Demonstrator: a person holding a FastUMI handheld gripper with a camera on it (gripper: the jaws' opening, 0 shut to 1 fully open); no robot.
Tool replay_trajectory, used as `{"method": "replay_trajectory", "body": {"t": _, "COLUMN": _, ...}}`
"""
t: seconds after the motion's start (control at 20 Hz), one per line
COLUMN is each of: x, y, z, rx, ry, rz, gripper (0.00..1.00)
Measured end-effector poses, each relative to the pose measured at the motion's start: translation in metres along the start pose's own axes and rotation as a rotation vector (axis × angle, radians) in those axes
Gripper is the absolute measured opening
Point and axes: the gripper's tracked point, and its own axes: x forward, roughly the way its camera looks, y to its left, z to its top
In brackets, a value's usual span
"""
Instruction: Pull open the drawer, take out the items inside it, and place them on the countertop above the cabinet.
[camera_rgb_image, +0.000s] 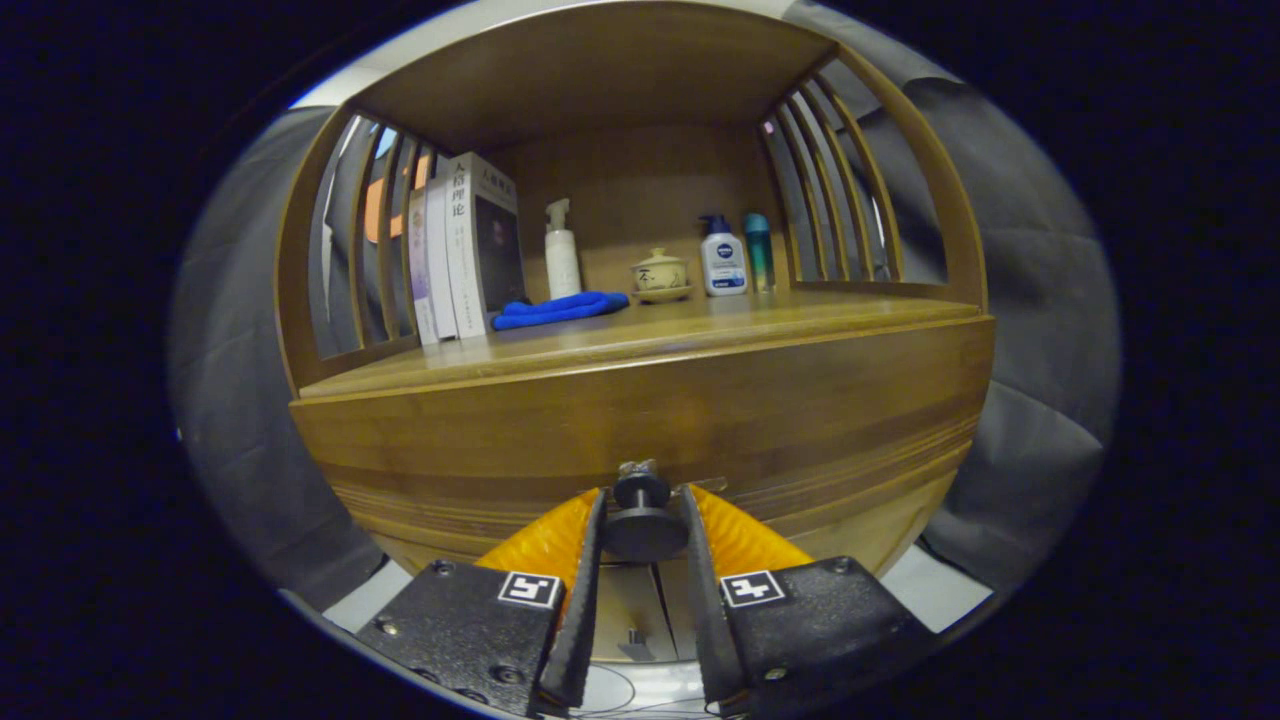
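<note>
A wooden cabinet fills the scene, with its drawer front (640, 430) straight ahead of me. A dark round drawer knob (643, 520) sticks out from the lower middle of that front. My gripper (643, 528) is shut on the knob, one finger pressing each side of it. The drawer front sits flush with the cabinet body, and its inside is hidden. Above it runs the wooden countertop (800, 325).
On the countertop stand several books (465, 245) at the left, a blue cloth (560, 308), a white pump bottle (561, 250), a small lidded ceramic cup (660, 274), a lotion bottle (723, 257) and a teal bottle (759, 250). Slatted wooden sides and a top shelf enclose the counter.
</note>
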Motion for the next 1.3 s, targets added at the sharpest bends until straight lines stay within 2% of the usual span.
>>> {"method": "replay_trajectory", "body": {"t": 0.35, "x": -0.013, "y": -0.002, "z": -0.004, "rx": -0.055, "ry": 0.033, "rz": -0.006, "gripper": 0.35}}
{"method": "replay_trajectory", "body": {"t": 1.3, "x": -0.147, "y": -0.01, "z": -0.053, "rx": -0.104, "ry": 0.004, "rz": 0.044, "gripper": 0.34}}
